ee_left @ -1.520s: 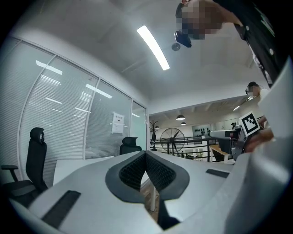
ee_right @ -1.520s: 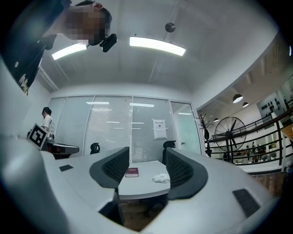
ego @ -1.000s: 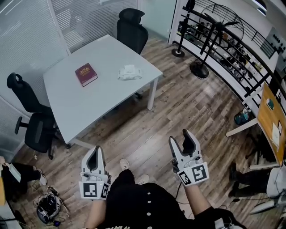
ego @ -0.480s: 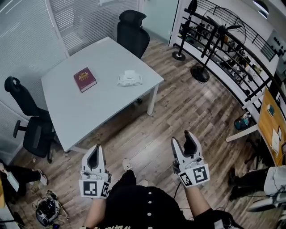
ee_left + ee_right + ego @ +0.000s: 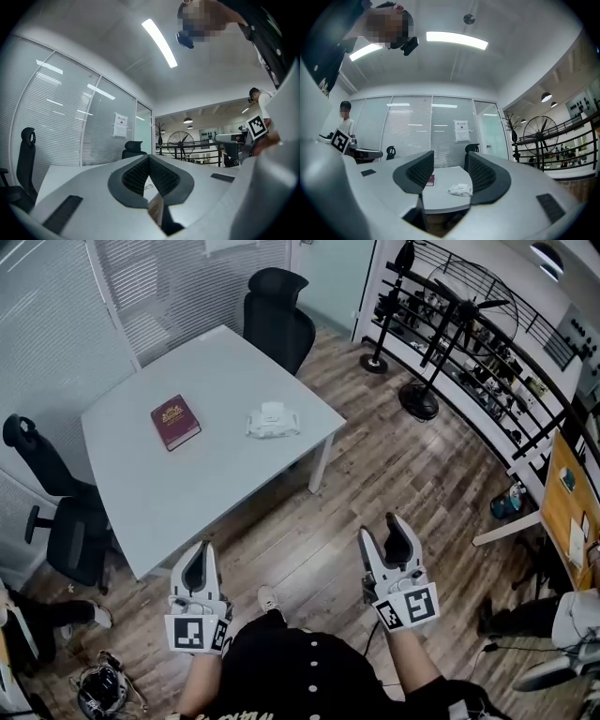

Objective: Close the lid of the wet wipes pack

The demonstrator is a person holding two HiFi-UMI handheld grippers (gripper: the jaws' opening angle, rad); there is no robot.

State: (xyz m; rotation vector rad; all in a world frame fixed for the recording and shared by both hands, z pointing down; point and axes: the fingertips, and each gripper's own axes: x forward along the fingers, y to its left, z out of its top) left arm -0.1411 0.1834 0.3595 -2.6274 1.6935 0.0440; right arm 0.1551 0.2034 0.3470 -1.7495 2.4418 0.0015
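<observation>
The white wet wipes pack [image 5: 273, 421] lies near the right edge of a white table [image 5: 187, 486], too small here to tell how its lid stands. Both grippers are held level over the wood floor, well short of the table. The left gripper [image 5: 196, 555] has its jaws together with nothing between them; its own view shows the left gripper [image 5: 148, 158] with its pads meeting. The right gripper [image 5: 380, 531] stands open and empty. In the right gripper view the pack [image 5: 460, 189] shows far off through the gap of the right gripper [image 5: 449, 161].
A dark red book [image 5: 175, 421] lies on the table left of the pack. Black office chairs stand at the table's far corner [image 5: 277, 315] and left side [image 5: 52, 498]. A standing fan [image 5: 436, 343], a railing and a wooden desk [image 5: 570, 493] are at the right.
Both grippers have been carried forward toward the table, which now sits lower and nearer in the head view. Neither gripper's jaws look different.
</observation>
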